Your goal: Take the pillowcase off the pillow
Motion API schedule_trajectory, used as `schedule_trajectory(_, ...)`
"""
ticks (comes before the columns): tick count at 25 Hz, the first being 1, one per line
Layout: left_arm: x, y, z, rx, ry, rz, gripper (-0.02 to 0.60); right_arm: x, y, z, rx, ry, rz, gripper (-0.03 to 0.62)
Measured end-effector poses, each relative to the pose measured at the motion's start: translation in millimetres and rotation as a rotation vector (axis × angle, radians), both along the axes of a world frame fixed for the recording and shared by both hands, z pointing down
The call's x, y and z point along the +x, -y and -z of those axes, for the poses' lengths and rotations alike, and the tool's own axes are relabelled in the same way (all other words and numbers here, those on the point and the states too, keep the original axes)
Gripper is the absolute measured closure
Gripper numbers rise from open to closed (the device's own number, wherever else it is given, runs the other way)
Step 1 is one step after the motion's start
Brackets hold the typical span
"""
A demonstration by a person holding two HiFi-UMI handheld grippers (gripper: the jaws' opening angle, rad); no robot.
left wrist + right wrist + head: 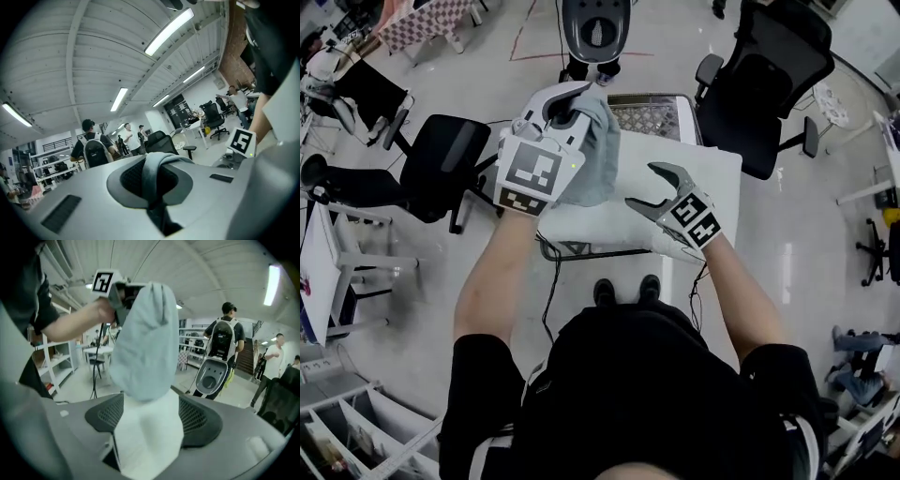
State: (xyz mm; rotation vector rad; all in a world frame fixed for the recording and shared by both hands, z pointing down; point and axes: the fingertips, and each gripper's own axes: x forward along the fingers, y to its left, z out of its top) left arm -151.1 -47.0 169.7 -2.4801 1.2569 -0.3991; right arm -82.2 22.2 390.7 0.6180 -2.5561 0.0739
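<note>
Stretching up from the white pillow (pixel 600 227), the pale blue pillowcase (pixel 598 155) covers only the upper part of it. The lower end pokes out bare, above the table (pixel 724 183). The left gripper (pixel 570 101) has its jaws closed tight on a fold at the top of the case. The right gripper (pixel 656 194) stands wide, filled by the pillow's bare end, which it clamps.

To strip the case cleanly, I judge the two should pull straight apart along the pillow's length. The right should hold pillow only, never cloth, and the left should pinch high so the case slides rather than bunches.

The right gripper view shows what the head view hides: how much pillow is already out, and that white pillow, not blue cloth, sits between those jaws. The left gripper view gives only the pinched fold, with people and chairs beyond. Only the head view places both grippers over the table.
</note>
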Motion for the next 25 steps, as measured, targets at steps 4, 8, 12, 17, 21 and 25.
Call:
schedule_trajectory(4, 58, -7, -12, -0.07, -0.024, -0.115, 0.574, 3, 8, 60, -0.016, 0.22, 0.015, 0.183)
schedule_trajectory(8, 117, -25, -14, -0.136, -0.097, -0.271, 0.574, 5, 13, 85, -0.015, 0.332, 0.021, 0.157)
schedule_trajectory(12, 153, -35, -13, -0.169, -0.135, -0.329, 0.574, 26, 19, 89, 0.046, 0.347, -0.007, 0.338)
schedule_trajectory(17, 159, -33, -33, -0.169, -0.044, -0.286, 0.572, 89, 47, 70, 0.074, 0.258, -0.155, 0.56)
schedule_trajectory(21, 156, -40, -72, -0.202, 0.09, -0.266, 0.471, 135, 65, 63, 0.116, 0.176, -0.234, 0.563)
schedule_trajectory(25, 145, -55, -112, -0.275, 0.095, -0.258, 0.434, 173, 77, 45, 0.144, 0.063, -0.309, 0.562)
